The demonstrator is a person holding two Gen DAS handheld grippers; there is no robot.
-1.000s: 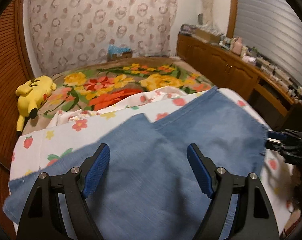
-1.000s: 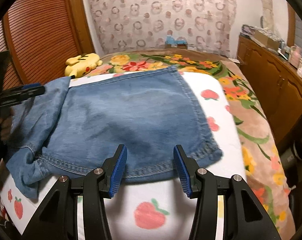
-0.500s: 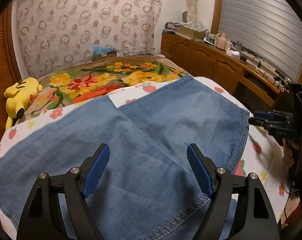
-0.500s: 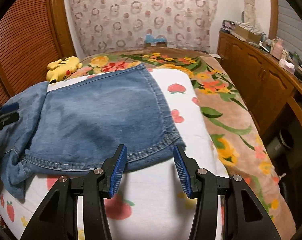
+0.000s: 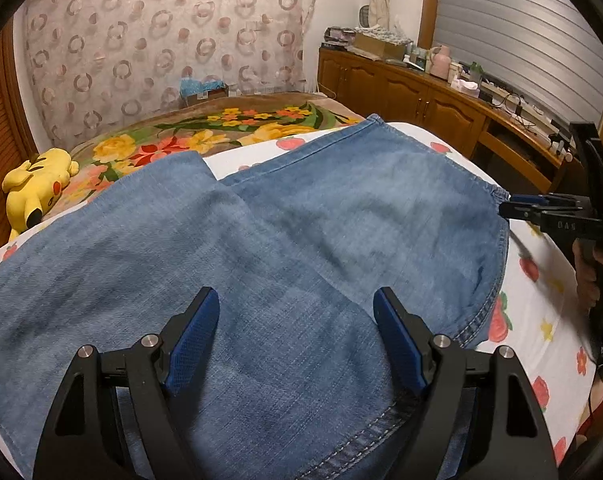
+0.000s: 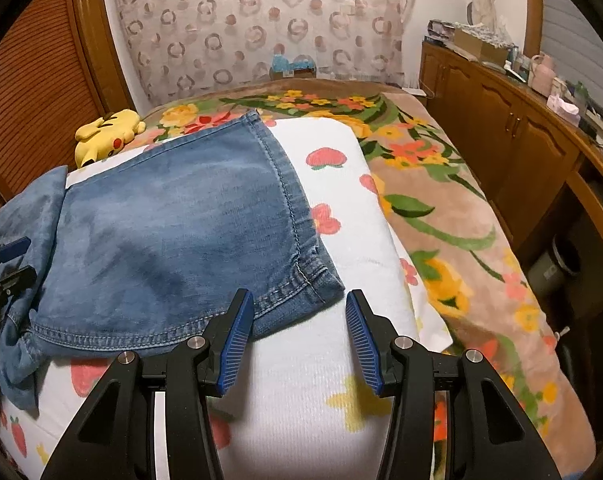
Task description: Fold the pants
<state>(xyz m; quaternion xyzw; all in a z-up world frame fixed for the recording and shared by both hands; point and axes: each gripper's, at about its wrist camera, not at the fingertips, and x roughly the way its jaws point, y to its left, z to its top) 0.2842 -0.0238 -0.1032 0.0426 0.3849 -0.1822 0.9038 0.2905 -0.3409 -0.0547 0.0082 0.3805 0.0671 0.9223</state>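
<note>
Blue denim pants (image 5: pixel 261 248) lie spread on a white fruit-print sheet (image 6: pixel 333 184) that covers the near part of a bed with a floral blanket (image 6: pixel 441 208). Left wrist view: the left tongs (image 5: pixel 295 308) hover over the denim with the jaws wide apart, released and grasping nothing; two layers of fabric overlap below them, and a stitched hem runs along the near right edge. At the right margin of that view the right tongs (image 5: pixel 513 206) meet the edge of the pants, but whether they pinch it cannot be told there. Right wrist view: the right tongs (image 6: pixel 299 312) stand released, the left jaw over the stitched corner of the pants, the right jaw over bare sheet. A yellow plush toy (image 6: pixel 105 130) lies beyond the pants near the slatted wooden door (image 6: pixel 29 80); a wooden cabinet (image 6: pixel 509 132) flanks the bed.
</note>
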